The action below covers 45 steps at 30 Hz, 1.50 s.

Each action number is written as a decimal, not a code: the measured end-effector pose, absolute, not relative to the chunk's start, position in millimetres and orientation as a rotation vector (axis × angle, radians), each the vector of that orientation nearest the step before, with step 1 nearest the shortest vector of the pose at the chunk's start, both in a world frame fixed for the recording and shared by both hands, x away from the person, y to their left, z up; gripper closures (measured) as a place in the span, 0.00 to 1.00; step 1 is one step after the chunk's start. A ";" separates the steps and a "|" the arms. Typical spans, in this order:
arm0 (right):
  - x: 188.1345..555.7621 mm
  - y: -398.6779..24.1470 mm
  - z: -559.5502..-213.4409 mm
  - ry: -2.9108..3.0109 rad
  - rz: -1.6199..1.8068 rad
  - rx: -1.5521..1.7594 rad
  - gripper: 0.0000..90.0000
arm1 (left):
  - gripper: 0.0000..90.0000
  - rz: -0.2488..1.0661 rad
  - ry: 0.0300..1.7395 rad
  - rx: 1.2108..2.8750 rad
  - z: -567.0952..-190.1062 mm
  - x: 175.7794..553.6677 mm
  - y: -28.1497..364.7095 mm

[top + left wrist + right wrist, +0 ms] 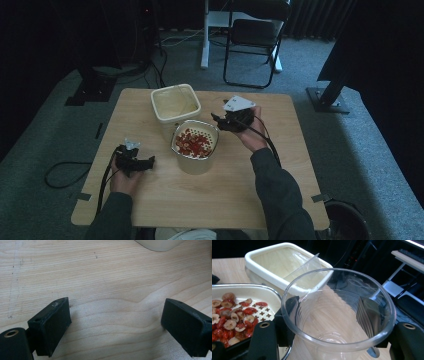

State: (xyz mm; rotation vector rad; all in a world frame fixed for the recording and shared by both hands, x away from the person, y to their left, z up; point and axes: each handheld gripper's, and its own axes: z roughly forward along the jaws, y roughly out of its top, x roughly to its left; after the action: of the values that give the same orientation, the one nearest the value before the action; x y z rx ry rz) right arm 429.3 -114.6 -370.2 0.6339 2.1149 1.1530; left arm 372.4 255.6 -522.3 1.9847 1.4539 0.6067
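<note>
A clear plastic cup (337,315), upright and with nothing in it, sits between the jaws of my right gripper (332,322), which is shut on its sides. That gripper (227,121) is held just right of a cream tub with a perforated strainer insert (196,140) full of sliced red fruit (229,317). Behind it stands a second cream container (175,102), which holds no fruit. My left gripper (147,162) rests low on the table at the front left. Its jaws (115,315) stand open over bare wood.
The wooden table (210,195) has free room in front and at the right. A curved cream edge (160,245) shows at the top of the left gripper view. A folding chair (252,45) and stand bases sit on the carpet beyond the table.
</note>
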 end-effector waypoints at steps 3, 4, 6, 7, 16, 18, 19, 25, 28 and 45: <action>431.6 -118.0 -368.8 2.112 1.177 0.666 0.39 | 0.10 0.607 1.453 1.985 -522.3 372.4 255.6; 432.5 -119.1 -368.4 2.112 1.182 0.670 0.39 | 0.10 0.607 1.453 1.986 -522.3 372.4 255.7; 433.8 -121.1 -367.5 2.114 1.201 0.682 0.40 | 0.10 0.607 1.454 1.986 -522.3 372.4 255.6; 434.5 -121.9 -366.9 2.112 1.202 0.685 0.39 | 0.10 0.607 1.454 1.985 -522.3 372.5 255.6; 440.7 -124.2 -357.3 2.101 1.288 0.721 0.40 | 0.10 0.607 1.456 1.982 -522.4 372.8 255.2; 442.4 -124.6 -355.6 2.100 1.310 0.733 0.40 | 0.10 0.608 1.456 1.981 -522.5 372.9 255.2; 444.3 -124.3 -354.4 2.100 1.317 0.744 0.40 | 0.10 0.608 1.456 1.981 -522.5 372.9 255.2; 449.5 -122.7 -351.1 2.102 1.360 0.765 0.40 | 0.10 0.608 1.456 1.981 -522.5 372.9 255.2; 453.2 -120.4 -349.4 2.104 1.382 0.773 0.39 | 0.10 0.608 1.456 1.981 -522.5 372.9 255.2; 471.9 -100.4 -343.5 2.131 1.446 0.777 0.39 | 0.10 0.607 1.454 1.985 -522.3 372.6 255.4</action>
State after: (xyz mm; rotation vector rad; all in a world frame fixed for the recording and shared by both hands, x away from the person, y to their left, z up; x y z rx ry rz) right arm 471.9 -100.4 -343.5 0.7774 2.1306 1.4463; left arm 372.6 255.4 -522.3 1.9852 1.4539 0.6067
